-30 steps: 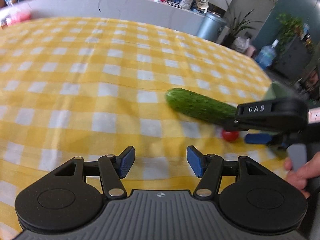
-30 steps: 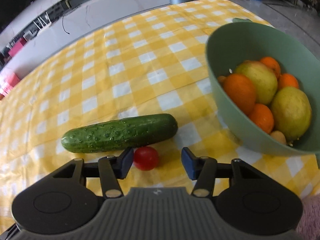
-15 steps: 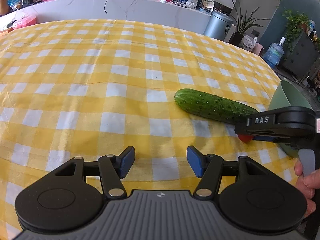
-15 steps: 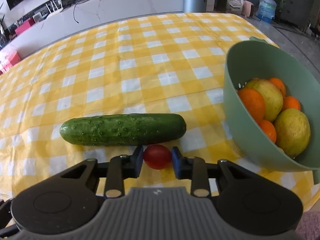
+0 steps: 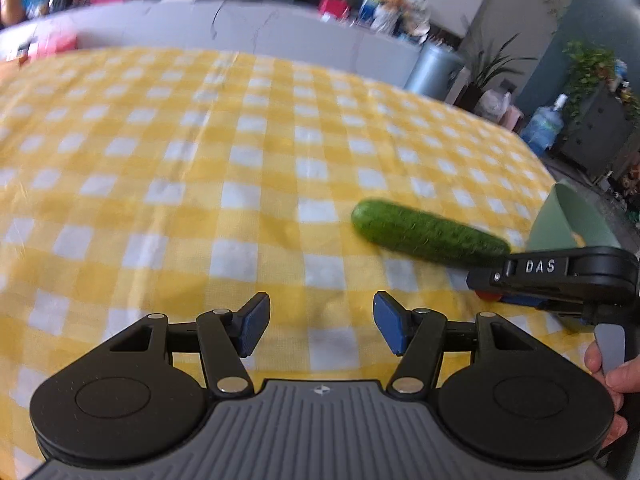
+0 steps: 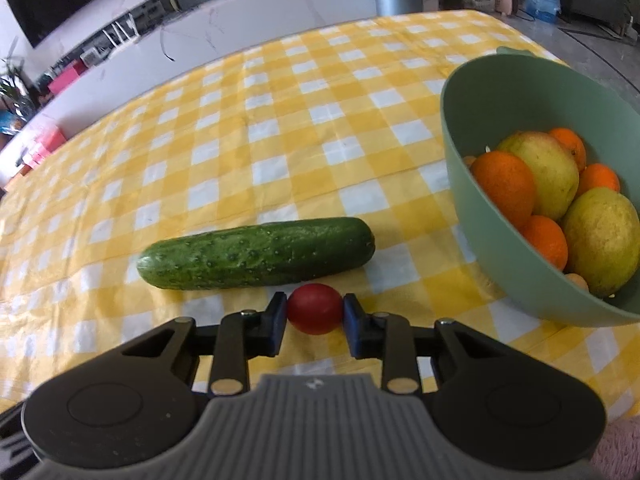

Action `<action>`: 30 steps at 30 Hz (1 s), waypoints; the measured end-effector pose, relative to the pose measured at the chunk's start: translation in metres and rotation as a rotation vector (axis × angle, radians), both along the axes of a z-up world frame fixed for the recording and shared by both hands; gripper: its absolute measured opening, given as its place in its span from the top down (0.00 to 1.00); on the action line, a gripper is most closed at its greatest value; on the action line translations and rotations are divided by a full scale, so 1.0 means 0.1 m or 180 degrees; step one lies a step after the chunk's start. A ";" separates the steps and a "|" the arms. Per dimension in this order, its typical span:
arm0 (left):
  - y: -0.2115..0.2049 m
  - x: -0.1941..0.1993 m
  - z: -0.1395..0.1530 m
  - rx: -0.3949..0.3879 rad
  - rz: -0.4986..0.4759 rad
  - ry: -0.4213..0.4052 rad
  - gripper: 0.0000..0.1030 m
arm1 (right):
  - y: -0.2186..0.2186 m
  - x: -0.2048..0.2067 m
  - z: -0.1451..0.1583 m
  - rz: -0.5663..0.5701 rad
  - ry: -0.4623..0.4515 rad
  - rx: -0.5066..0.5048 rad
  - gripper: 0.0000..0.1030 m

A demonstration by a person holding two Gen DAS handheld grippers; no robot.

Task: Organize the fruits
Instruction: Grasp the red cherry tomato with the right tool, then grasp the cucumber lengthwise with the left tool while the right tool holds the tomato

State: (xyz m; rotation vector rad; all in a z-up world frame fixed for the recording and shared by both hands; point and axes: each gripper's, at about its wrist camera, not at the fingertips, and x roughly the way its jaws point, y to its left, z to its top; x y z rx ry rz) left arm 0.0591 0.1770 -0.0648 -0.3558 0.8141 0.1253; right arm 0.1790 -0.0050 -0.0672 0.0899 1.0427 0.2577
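Tomato [image 6: 315, 309] pinched between blue pads of right gripper [image 6: 315, 312] — jaws nearly closed, both pads pressing its sides, just above the yellow checked cloth [image 6: 280, 120]. Cucumber [image 6: 256, 254] lies flat just beyond it, lengthwise across the view. Green bowl [image 6: 472, 184] to the right, near the cucumber's end, holds oranges [image 6: 504, 188] and yellow-green fruits [image 6: 604, 236]. Left gripper [image 5: 320, 322] hangs over bare cloth — jaws well apart, nothing between them, cucumber well ahead to its right.
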 end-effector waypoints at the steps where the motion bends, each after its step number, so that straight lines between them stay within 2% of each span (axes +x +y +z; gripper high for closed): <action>1: -0.02 -0.01 0.05 0.0047 -0.0065 -0.0079 0.32 | -0.04 -0.03 0.03 0.0008 -0.0028 0.0035 0.74; 4: -0.14 -0.02 0.21 0.0242 -0.0362 -0.0338 0.32 | -0.16 -0.12 0.18 0.0102 -0.0155 0.0152 0.74; 6: -0.26 0.02 0.32 0.0493 -0.0643 -0.0503 0.32 | -0.27 -0.17 0.28 0.0165 -0.0249 0.0290 0.74; 10: -0.58 0.16 0.42 0.1051 -0.1472 -0.0809 0.26 | -0.51 -0.22 0.51 0.0206 -0.0429 0.0623 0.74; 12: -0.72 0.27 0.39 0.1290 -0.1710 -0.0827 0.26 | -0.61 -0.24 0.61 0.0206 -0.0532 0.0754 0.74; 15: -0.90 0.51 0.30 0.1607 -0.1959 -0.0709 0.25 | -0.76 -0.27 0.70 0.0182 -0.0643 0.0921 0.74; 19: -1.08 0.78 0.09 0.2043 -0.2595 -0.0542 0.24 | -0.91 -0.26 0.72 0.0125 -0.0671 0.1044 0.74; 21: -1.10 0.92 0.00 0.2079 -0.2764 -0.0440 0.24 | -0.97 -0.25 0.70 0.0090 -0.0663 0.1046 0.74; 24: -1.11 1.10 -0.11 0.2030 -0.2910 -0.0335 0.14 | -1.01 -0.23 0.68 0.0059 -0.0652 0.1054 0.74; 27: -1.11 1.23 -0.13 0.1893 -0.3146 -0.0118 0.14 | -1.04 -0.21 0.66 0.0009 -0.0637 0.1072 0.74; 29: -1.15 1.32 -0.20 0.1831 -0.3285 0.0140 0.14 | -1.05 -0.21 0.64 -0.0010 -0.0617 0.1071 0.74; 30: -1.17 1.34 -0.20 0.1793 -0.3306 0.0142 0.14 | -1.05 -0.19 0.62 -0.0019 -0.0602 0.1065 0.74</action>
